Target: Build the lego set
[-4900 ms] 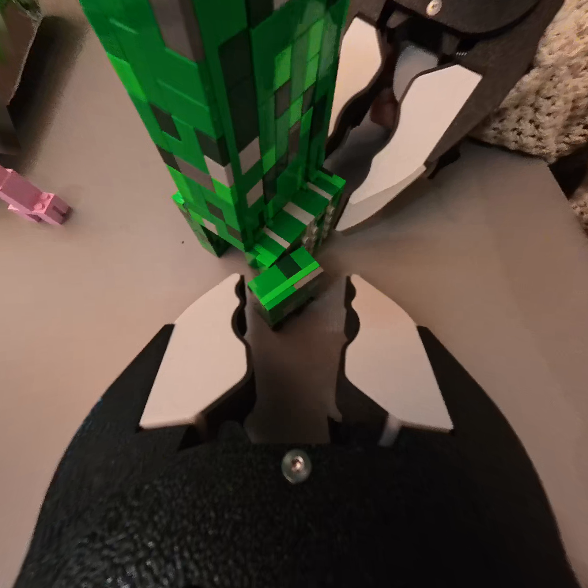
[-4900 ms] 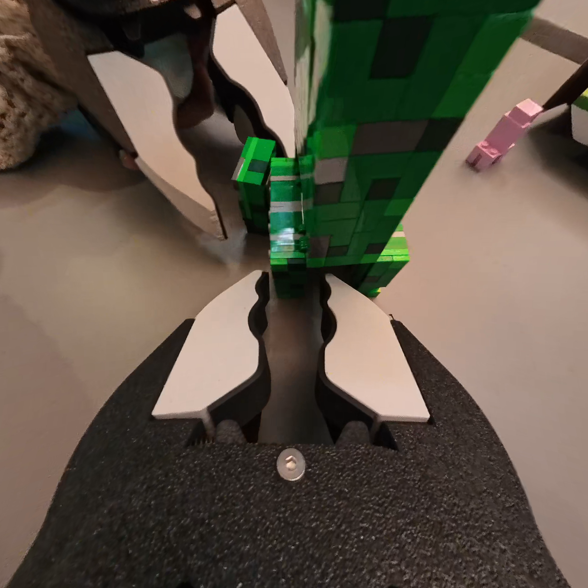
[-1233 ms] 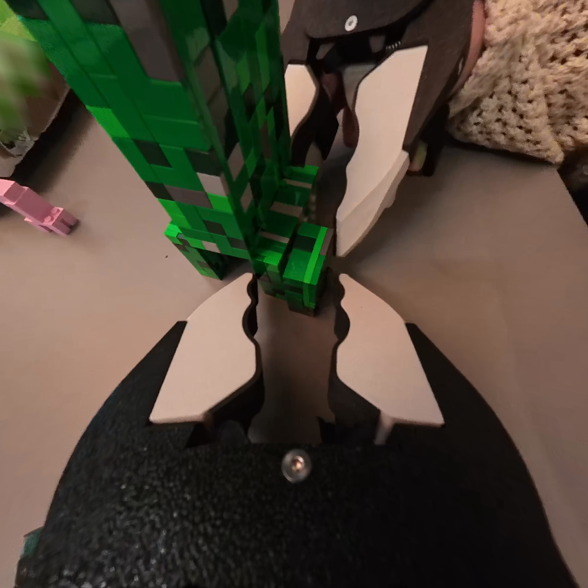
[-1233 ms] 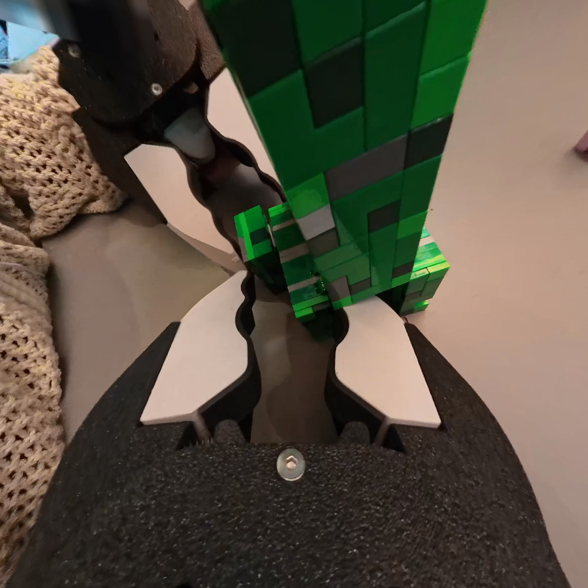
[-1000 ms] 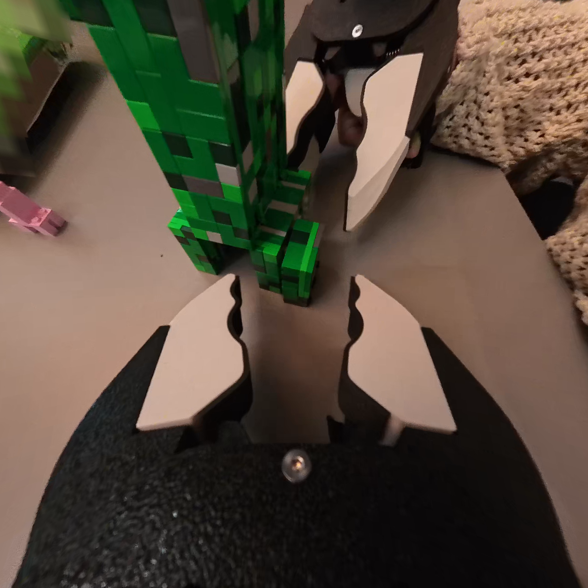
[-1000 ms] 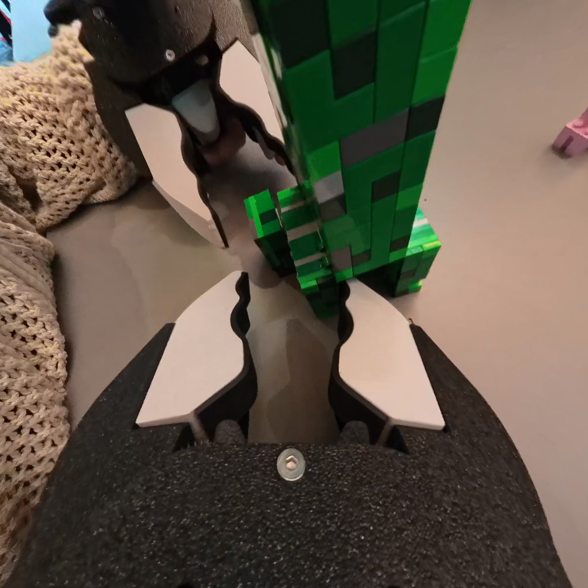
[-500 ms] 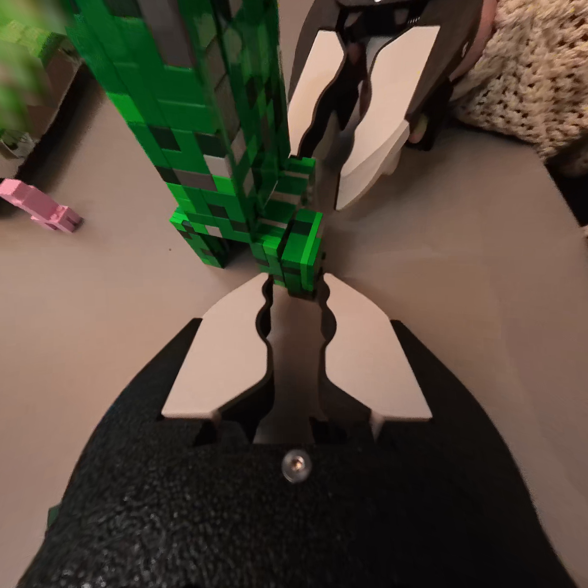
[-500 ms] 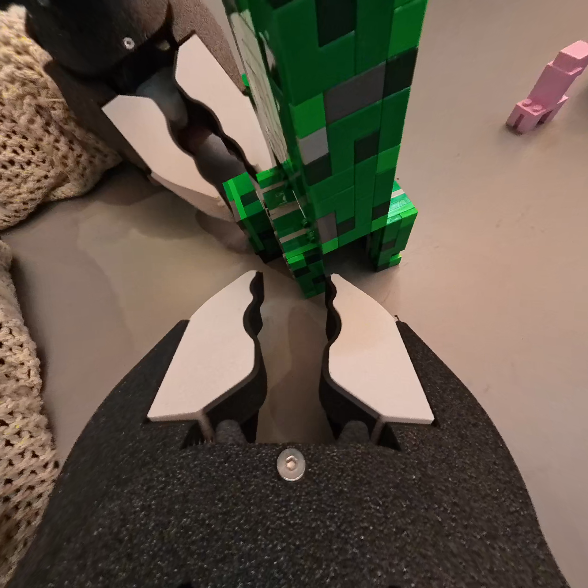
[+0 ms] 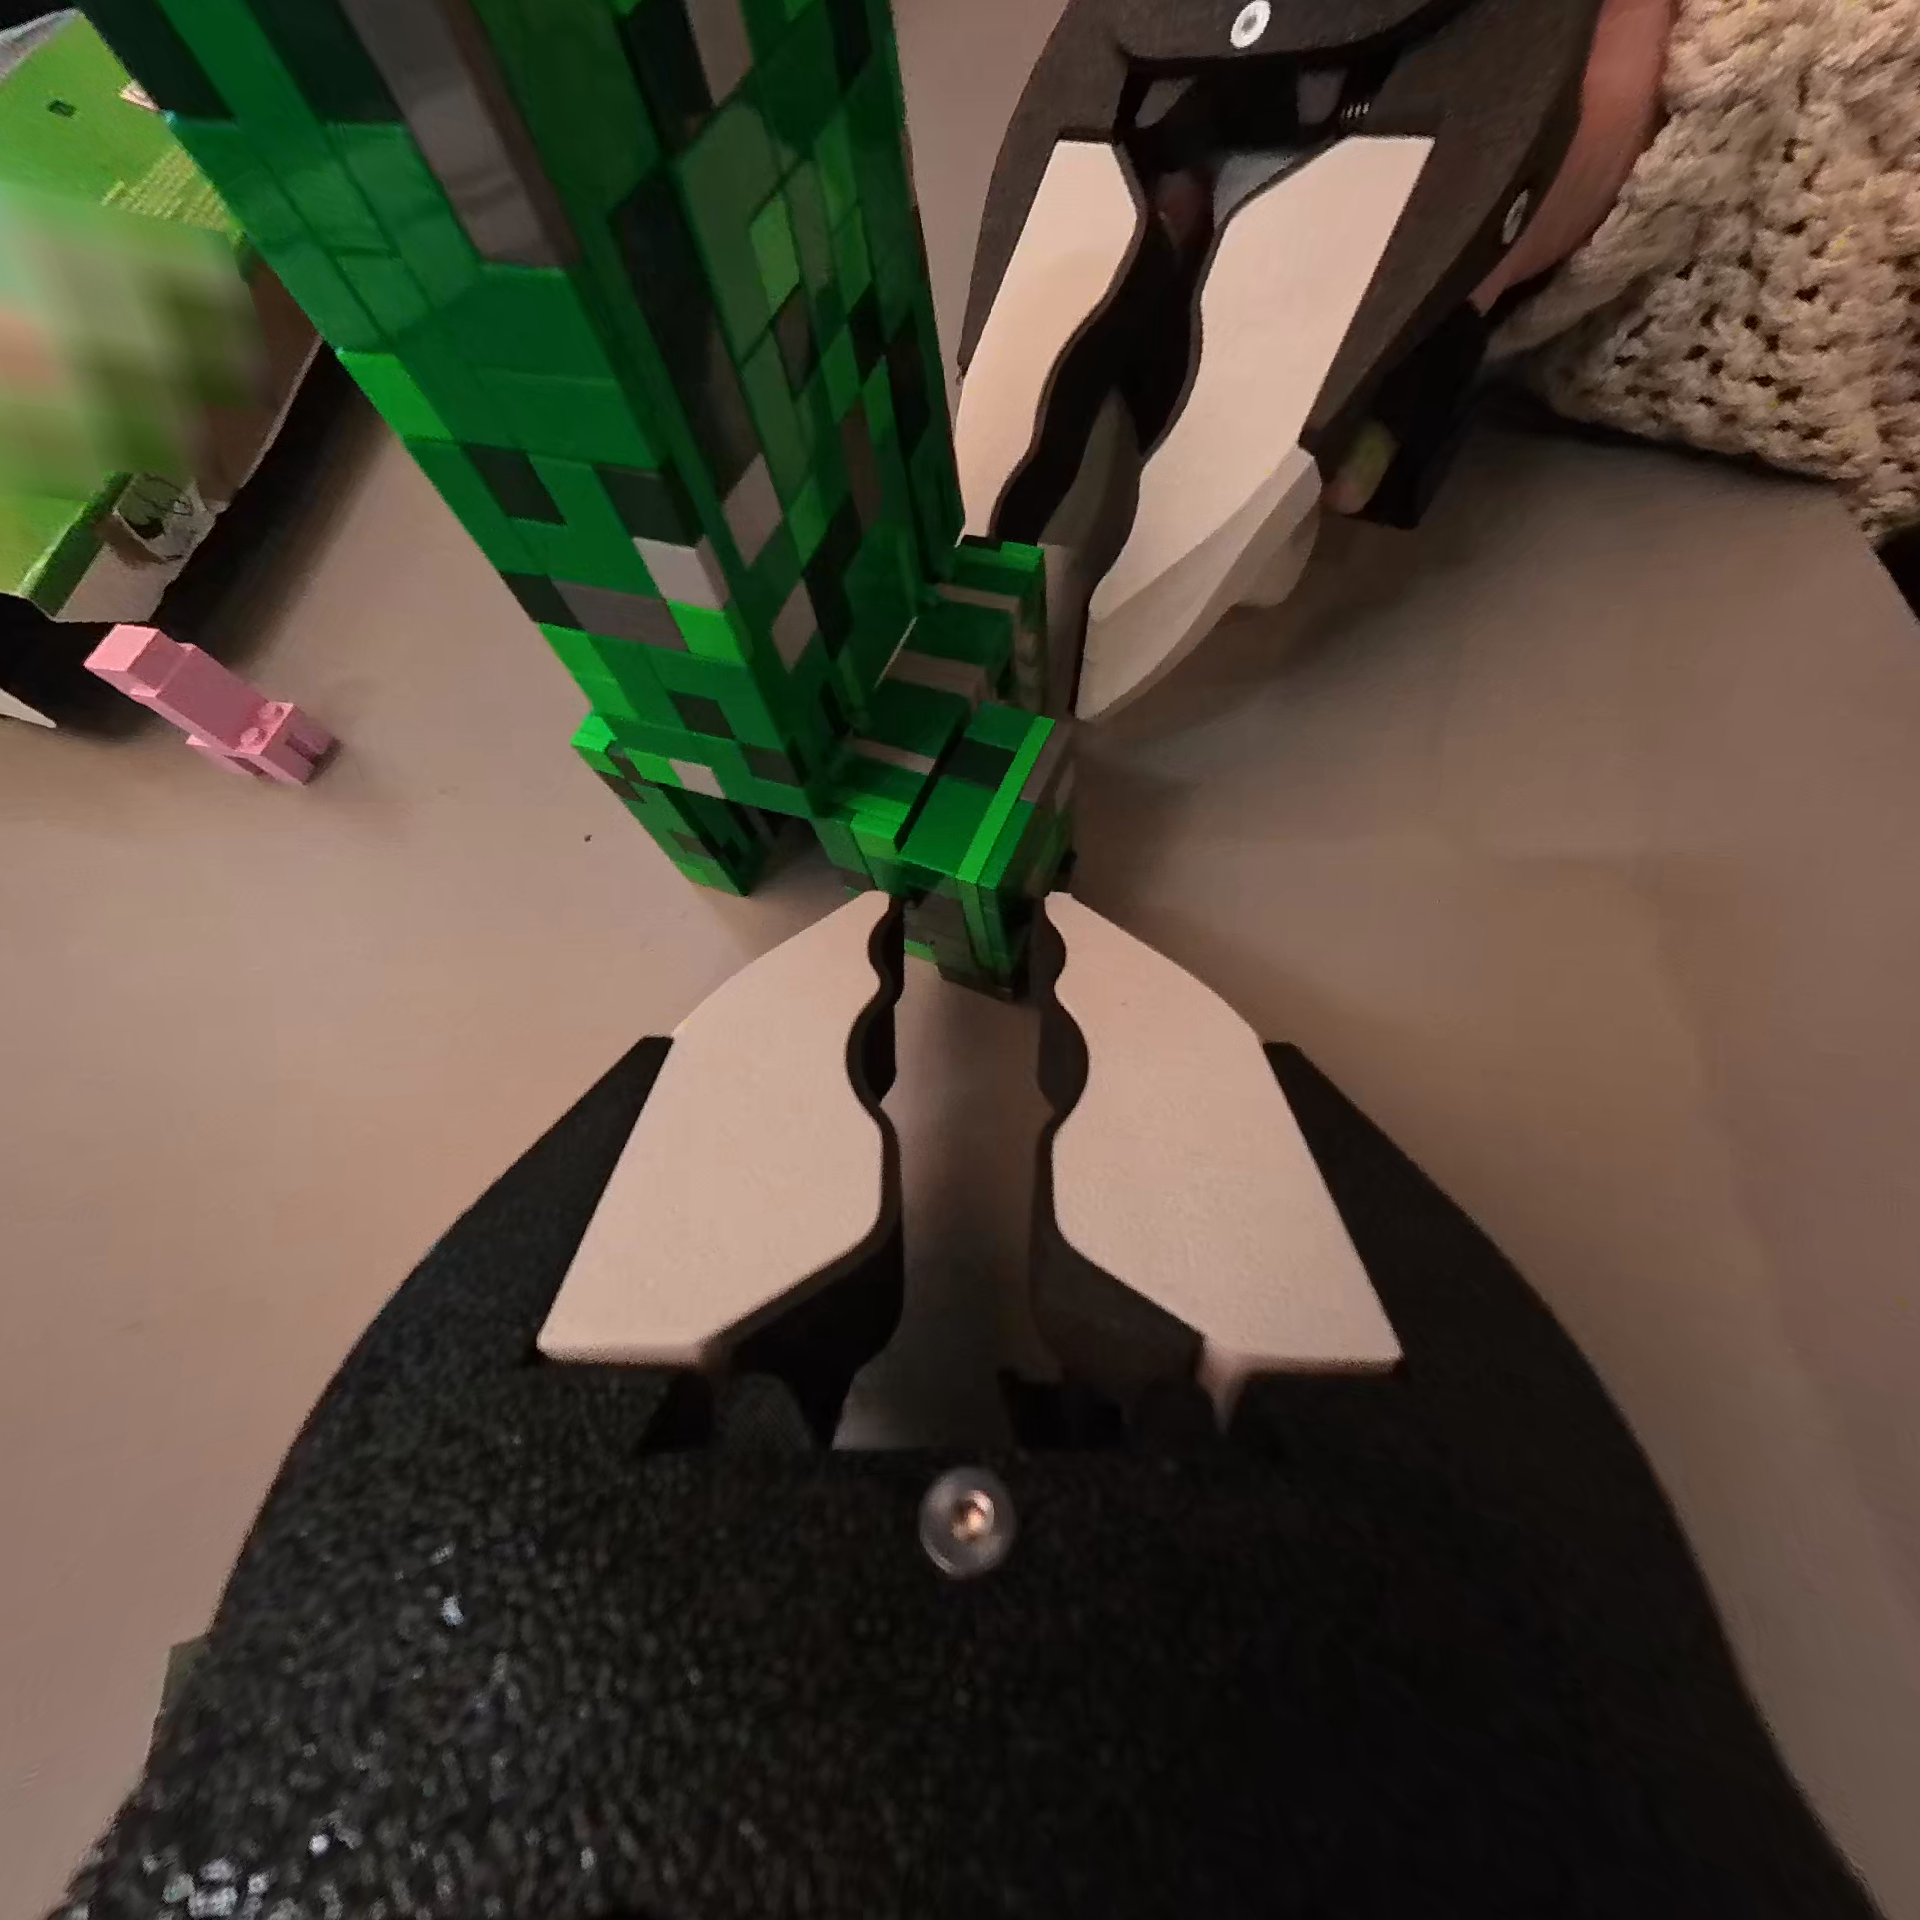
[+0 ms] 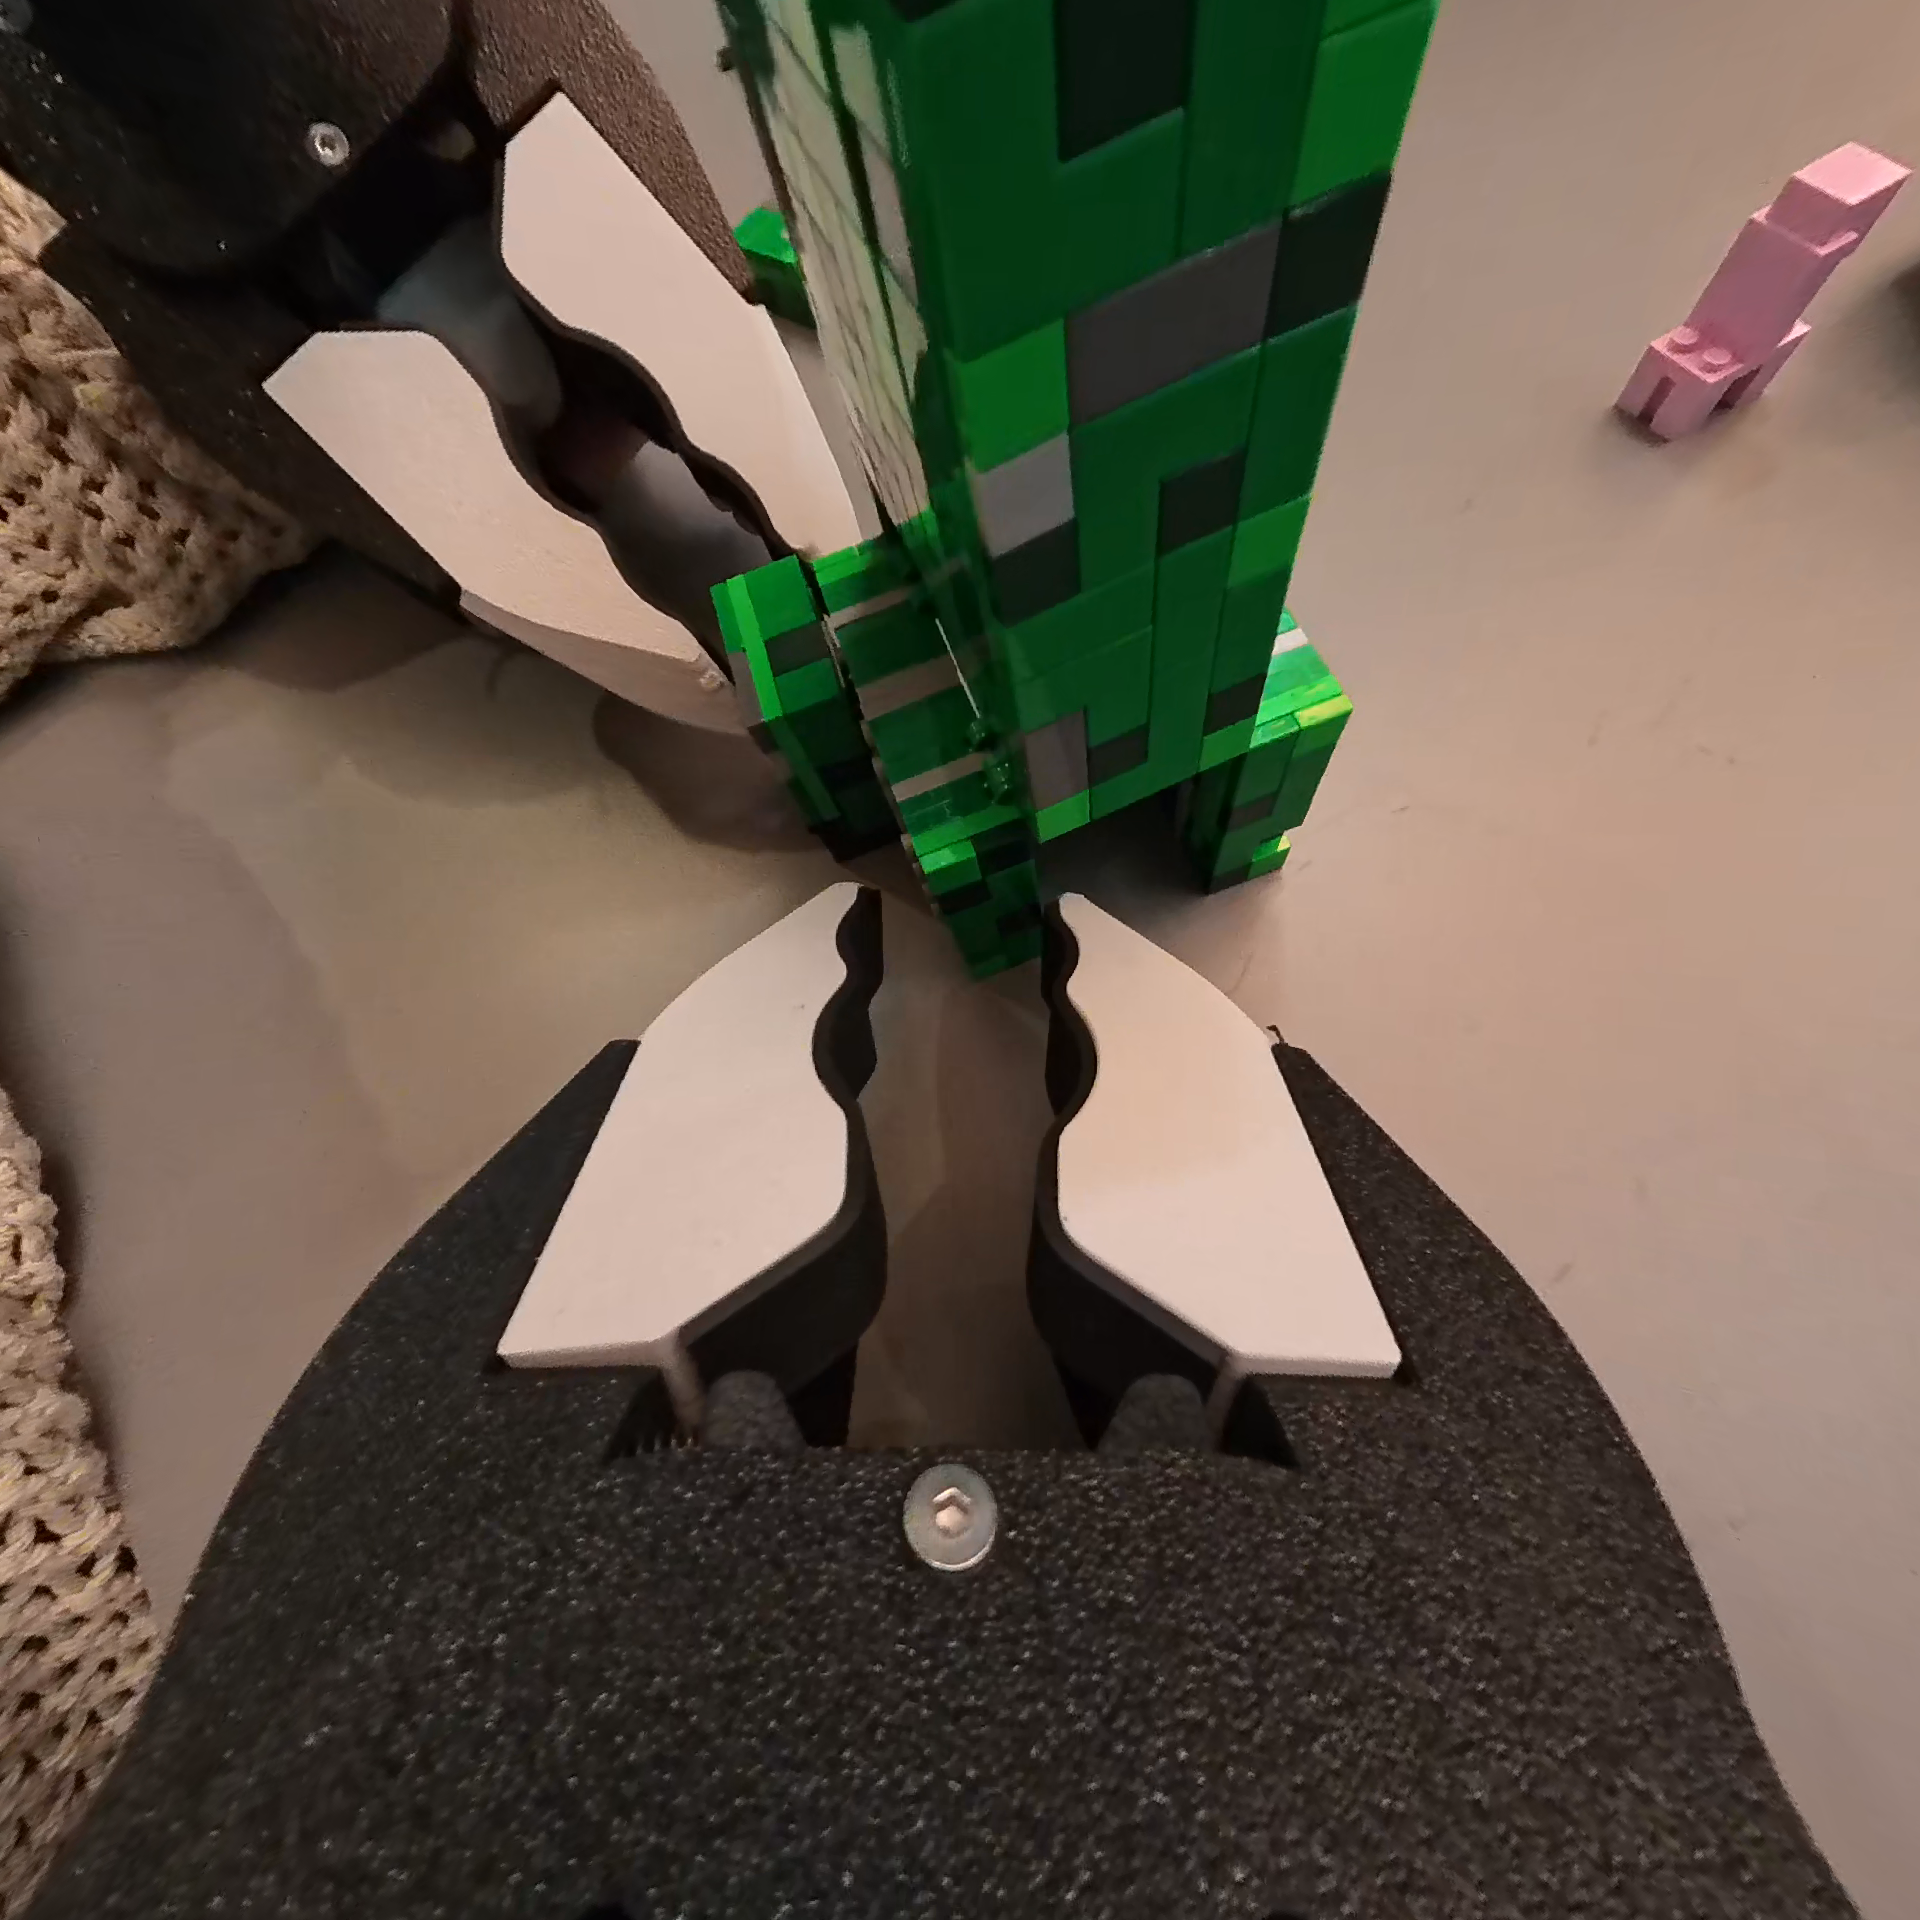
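A tall green, grey and black Lego creeper figure [image 9: 644, 416] stands upright on the beige table [image 9: 1455, 987]. My left gripper [image 9: 966, 914] is closed around the figure's near front foot [image 9: 977, 831], a finger on each side. From the far side, my right gripper [image 9: 1049, 665] reaches down to the foot behind it. In the right wrist view the figure [image 10: 1122, 416] rises ahead. There my right gripper [image 10: 961, 904] is narrowed around its near foot [image 10: 987, 914]. The left gripper [image 10: 758, 623] clasps the foot [image 10: 790, 675] to the left.
A small pink Lego figure [image 9: 208, 707] lies on the table left of the creeper; it also shows in the right wrist view [image 10: 1745, 301]. A green box [image 9: 94, 499] stands at the far left. A cream knitted blanket [image 9: 1766, 260] borders the table's edge. The grippers' ends are close to 5 centimetres from one another.
Both grippers moved in toward the creeper's feet and narrowed their jaws from wide open until they close around a foot each. The figure has stayed upright in place.
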{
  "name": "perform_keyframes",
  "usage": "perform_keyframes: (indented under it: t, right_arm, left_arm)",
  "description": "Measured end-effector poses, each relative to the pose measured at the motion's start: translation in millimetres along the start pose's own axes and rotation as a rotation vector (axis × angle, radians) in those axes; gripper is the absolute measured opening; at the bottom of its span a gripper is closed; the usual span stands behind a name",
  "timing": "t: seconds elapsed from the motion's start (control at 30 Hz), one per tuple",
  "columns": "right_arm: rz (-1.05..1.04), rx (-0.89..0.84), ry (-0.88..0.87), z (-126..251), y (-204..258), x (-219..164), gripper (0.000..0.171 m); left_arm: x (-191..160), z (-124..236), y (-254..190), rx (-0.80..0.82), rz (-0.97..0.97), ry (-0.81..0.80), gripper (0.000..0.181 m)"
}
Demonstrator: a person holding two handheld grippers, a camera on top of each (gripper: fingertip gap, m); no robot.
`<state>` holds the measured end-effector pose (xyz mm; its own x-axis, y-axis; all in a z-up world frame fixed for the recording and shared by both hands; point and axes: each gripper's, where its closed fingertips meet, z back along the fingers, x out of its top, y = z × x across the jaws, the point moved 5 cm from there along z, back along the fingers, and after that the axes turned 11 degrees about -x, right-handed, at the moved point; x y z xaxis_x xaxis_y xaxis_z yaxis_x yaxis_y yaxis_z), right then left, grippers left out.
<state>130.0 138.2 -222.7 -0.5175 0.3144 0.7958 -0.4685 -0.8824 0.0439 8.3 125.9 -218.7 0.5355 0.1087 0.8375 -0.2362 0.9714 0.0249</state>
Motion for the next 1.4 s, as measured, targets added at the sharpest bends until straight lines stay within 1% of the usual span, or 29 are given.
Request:
perform_keyframes:
  t: [0.23,0.27,0.3,0.4,0.47,0.57,0.67,0.77,0.83,1.0,1.17,1.4]
  right_arm:
    - [0.011,-0.009,0.003,-1,1,0,0.029]
    - [0.011,-0.007,0.002,-2,1,1,0.031]
    - [0.009,0.006,-0.004,-1,2,1,0.036]
    - [-0.013,0.034,-0.026,-2,7,4,0.05]
    - [-0.017,0.022,-0.028,-3,7,5,0.054]
    - [-0.017,0.011,-0.016,-6,8,6,0.055]
    - [-0.021,0.008,-0.003,-9,8,6,0.054]
    - [-0.02,0.022,-0.006,-10,9,8,0.054]
    - [-0.017,0.031,-0.013,-11,10,9,0.054]
    - [-0.007,0.053,-0.019,-13,12,11,0.054]
    - [-0.023,0.069,-0.021,-13,11,12,0.052]
    - [-0.052,0.077,-0.02,-14,8,12,0.046]
  left_arm:
    - [0,-1,2,0.025,0.012,-0.007,0.023]
    - [0,-1,2,0.025,0.013,-0.008,0.024]
    - [1,-1,2,0.026,0.011,-0.009,0.025]
    - [2,1,0,-0.002,-0.002,-0.006,0.044]
    - [2,1,2,-0.037,0.007,-0.005,0.056]
    - [5,-2,6,-0.116,0.03,-0.011,0.064]
    - [4,-8,10,-0.184,0.045,0.007,0.064]
    - [2,-13,13,-0.221,0.038,0.019,0.062]
    - [4,-12,13,-0.247,0.035,-0.002,0.063]
    - [7,-10,14,-0.279,0.042,-0.039,0.055]
    - [7,-13,14,-0.27,0.008,-0.024,0.042]
    - [7,-14,12,-0.264,-0.013,-0.019,0.04]
